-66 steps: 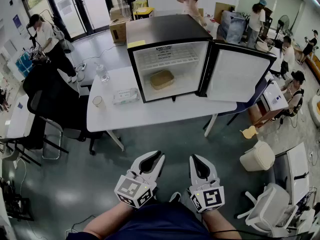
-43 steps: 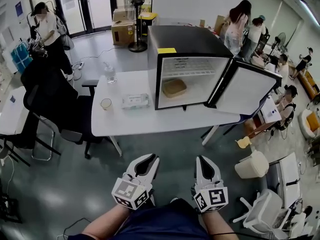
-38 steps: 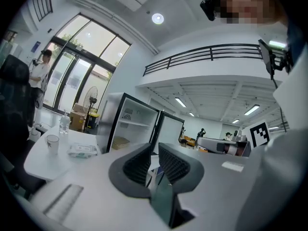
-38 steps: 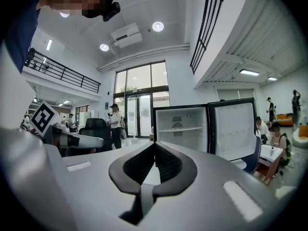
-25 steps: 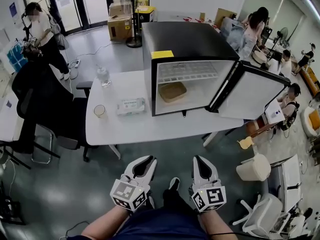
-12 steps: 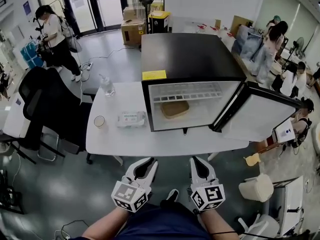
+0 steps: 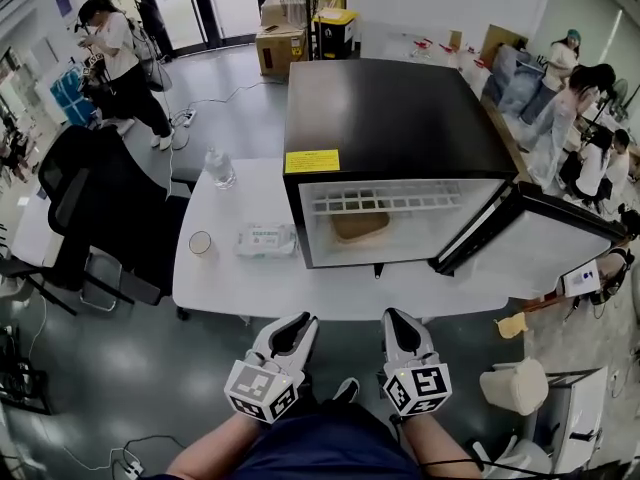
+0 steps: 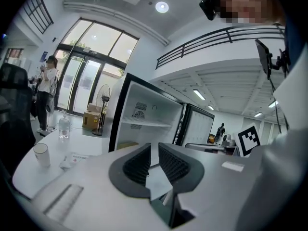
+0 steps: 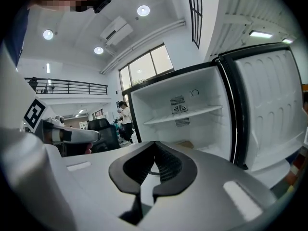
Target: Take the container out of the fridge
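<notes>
A tan container [image 7: 360,225] lies on the floor of the open black mini fridge [image 7: 390,118], under its wire shelf. The fridge stands on a white table [image 7: 230,278]. Both grippers hang side by side just short of the table's near edge, well away from the container. My left gripper [image 7: 303,320] has its jaws drawn together to a thin slit, with nothing between them. My right gripper [image 7: 392,316] is shut and empty. The left gripper view shows the container [image 8: 126,146] low in the fridge beyond the left gripper [image 8: 154,147]. In the right gripper view the container [image 9: 185,145] sits past the right gripper [image 9: 154,143].
The fridge door [image 7: 545,248] swings open to the right. On the table left of the fridge lie a pack of wipes [image 7: 266,239], a paper cup [image 7: 200,242] and a water bottle [image 7: 219,168]. A black chair [image 7: 110,208] stands at the table's left; people stand farther off.
The table and fridge have come much closer in the head view. Both grippers have moved forward to the table's near edge, jaws unchanged.
</notes>
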A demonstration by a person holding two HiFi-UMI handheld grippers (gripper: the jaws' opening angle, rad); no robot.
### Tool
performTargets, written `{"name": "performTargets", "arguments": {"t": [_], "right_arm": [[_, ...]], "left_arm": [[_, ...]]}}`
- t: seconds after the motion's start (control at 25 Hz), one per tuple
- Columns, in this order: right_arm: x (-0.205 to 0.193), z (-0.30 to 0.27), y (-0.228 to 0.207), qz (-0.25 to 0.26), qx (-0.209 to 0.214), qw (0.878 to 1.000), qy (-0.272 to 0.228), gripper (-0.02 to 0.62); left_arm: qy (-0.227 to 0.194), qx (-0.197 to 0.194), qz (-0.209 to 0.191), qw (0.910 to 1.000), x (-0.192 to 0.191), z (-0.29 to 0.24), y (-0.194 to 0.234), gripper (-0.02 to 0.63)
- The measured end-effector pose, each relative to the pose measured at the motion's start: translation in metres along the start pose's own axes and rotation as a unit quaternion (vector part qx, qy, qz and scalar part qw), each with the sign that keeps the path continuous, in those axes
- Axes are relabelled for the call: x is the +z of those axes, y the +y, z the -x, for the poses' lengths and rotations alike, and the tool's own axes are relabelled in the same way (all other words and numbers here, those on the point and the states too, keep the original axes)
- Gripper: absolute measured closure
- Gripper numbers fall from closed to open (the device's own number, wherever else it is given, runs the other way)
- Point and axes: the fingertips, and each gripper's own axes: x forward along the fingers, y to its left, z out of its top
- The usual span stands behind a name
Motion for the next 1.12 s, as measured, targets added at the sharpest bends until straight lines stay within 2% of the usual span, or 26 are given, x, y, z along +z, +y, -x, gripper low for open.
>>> {"name": "performTargets", "arguments": {"t": [0.24,0.4,0.76,1.0,1.12], "right_arm": [[0.021,-0.034,-0.010,0.005,-0.034,0.999,-0.014,0.589],[0.030,-0.054,-0.017,0.005,-0.065,0.998,-0.023,0.589],[0.035,-0.082,-0.009,0.008,-0.114,0.993,-0.024,0.589],[0.040,-0.093,-0.001,0.025,-0.142,0.989,-0.033,0.589],[0.039,-0.096,-0.002,0.025,-0.144,0.989,-0.034,0.588]], "left_arm": [[0.011,-0.034,-0.021,0.9991,0.010,-0.030,0.028,0.555],[0.009,-0.060,-0.018,0.9980,0.024,-0.049,0.042,0.555],[0.034,-0.132,-0.029,0.9902,0.021,-0.071,0.059,0.554],[0.011,-0.185,-0.061,0.9807,0.037,-0.079,0.051,0.554],[0.003,-0.197,-0.073,0.9776,0.043,-0.089,0.044,0.555]]}}
